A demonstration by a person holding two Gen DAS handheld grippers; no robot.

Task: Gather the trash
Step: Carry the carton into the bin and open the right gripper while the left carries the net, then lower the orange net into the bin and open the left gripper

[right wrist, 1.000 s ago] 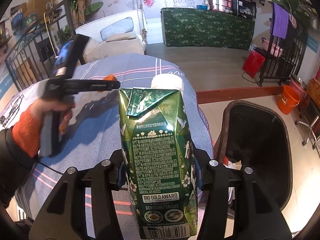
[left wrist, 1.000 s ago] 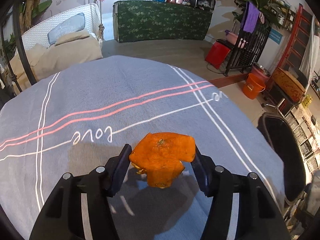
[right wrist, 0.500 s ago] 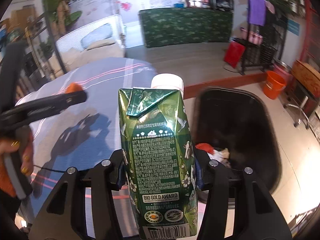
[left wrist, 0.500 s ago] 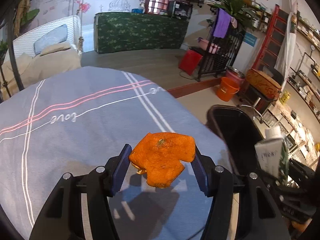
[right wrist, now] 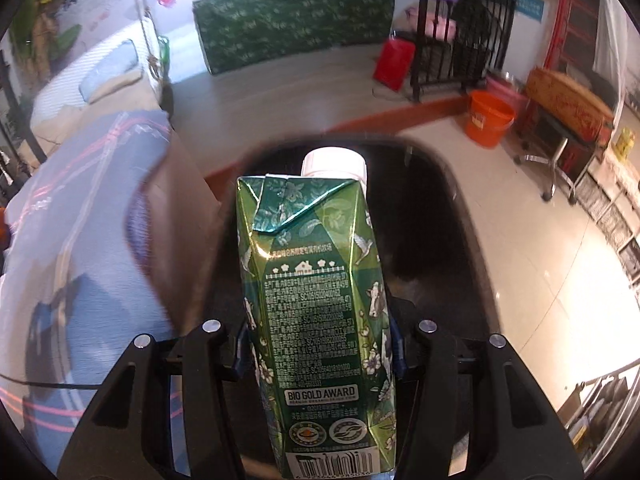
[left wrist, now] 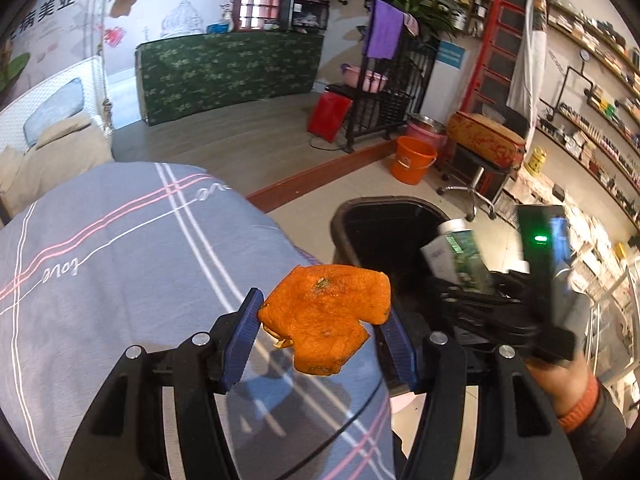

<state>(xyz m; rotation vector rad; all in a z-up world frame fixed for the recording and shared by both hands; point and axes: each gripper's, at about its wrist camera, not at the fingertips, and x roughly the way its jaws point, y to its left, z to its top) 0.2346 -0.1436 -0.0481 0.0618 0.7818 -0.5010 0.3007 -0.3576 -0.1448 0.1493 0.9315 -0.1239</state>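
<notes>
Your right claw (right wrist: 320,356) is clamped on the green milk carton (right wrist: 316,312), and the carton's long axis runs forward along the fingers, its capped end out over the open mouth of the black trash bin (right wrist: 452,208). That hand is the nearer one. Your left claw (left wrist: 320,334) pinches the orange peel (left wrist: 324,314) over the edge of the table (left wrist: 120,264); the bin (left wrist: 360,208) lies ahead and to its right.
</notes>
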